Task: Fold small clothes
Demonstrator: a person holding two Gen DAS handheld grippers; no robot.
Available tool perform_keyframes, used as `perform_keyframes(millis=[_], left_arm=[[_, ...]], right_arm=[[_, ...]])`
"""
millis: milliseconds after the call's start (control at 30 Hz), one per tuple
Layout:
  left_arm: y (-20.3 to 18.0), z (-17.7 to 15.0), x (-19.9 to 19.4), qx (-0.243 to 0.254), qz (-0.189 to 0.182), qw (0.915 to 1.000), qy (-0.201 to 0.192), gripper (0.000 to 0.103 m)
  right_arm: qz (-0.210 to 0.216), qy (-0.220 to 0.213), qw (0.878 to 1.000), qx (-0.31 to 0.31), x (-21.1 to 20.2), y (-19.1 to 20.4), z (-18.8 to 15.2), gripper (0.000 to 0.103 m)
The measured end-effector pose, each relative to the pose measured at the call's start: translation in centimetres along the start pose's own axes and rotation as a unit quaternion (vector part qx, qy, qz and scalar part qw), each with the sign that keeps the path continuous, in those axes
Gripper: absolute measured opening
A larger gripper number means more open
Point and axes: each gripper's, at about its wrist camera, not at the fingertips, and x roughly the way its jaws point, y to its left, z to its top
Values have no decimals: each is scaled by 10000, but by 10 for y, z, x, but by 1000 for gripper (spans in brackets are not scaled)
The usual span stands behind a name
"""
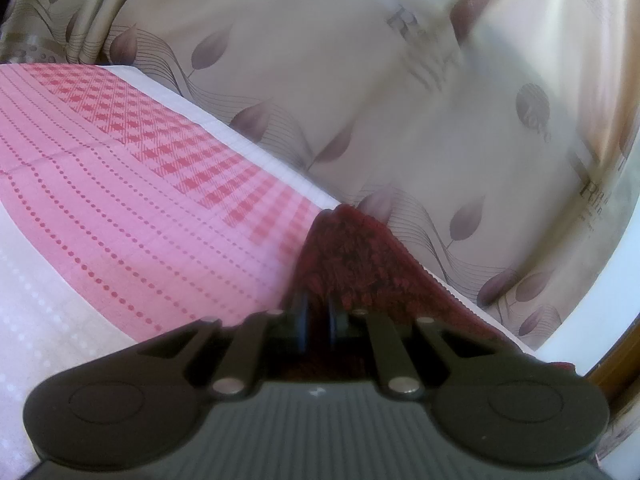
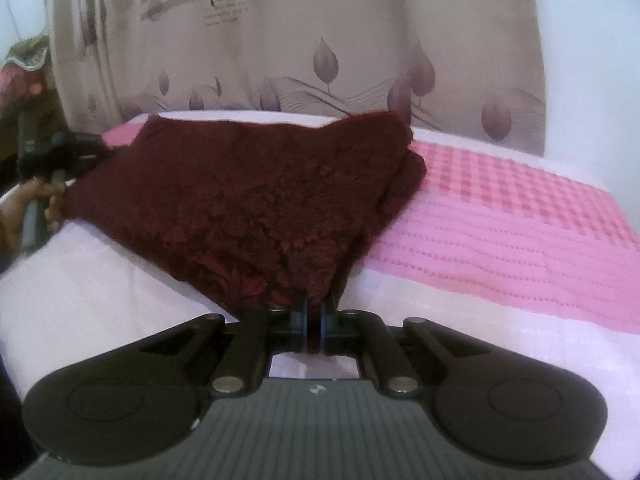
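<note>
Maroon lace garment [image 2: 256,196] stretches between clamped right gripper [image 2: 314,326] and left gripper [image 1: 316,320], both gripping it.

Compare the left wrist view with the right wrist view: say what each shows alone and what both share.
Left wrist view only: the left gripper seen along its own fingers, shut on a bunched corner.

Right wrist view only: the whole dark red garment spread out, the right gripper shut on its near corner, and a hand.

Both: garment, pink-and-white cloth, leaf-print curtain.
</note>
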Motion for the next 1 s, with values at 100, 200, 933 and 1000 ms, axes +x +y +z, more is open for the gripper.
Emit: perform_keyframes(millis=[100, 200, 933, 1000], left_arm=[[1, 0, 1, -16, -18, 10000, 13, 10], [-1, 2, -3, 80, -108, 9999, 6, 10], [21, 46, 24, 609, -1152, 9681, 2142, 93], [23, 48, 37, 479, -1541, 9580, 2370, 93]], right_arm=[[107, -173, 9986, 495, 0, -10, -6, 8], [130, -211, 9985, 493, -5, -7, -9, 11], [560, -1398, 9837, 979, -37, 34, 1, 60], [592, -1323, 9841, 1024, -32, 36, 2, 60]])
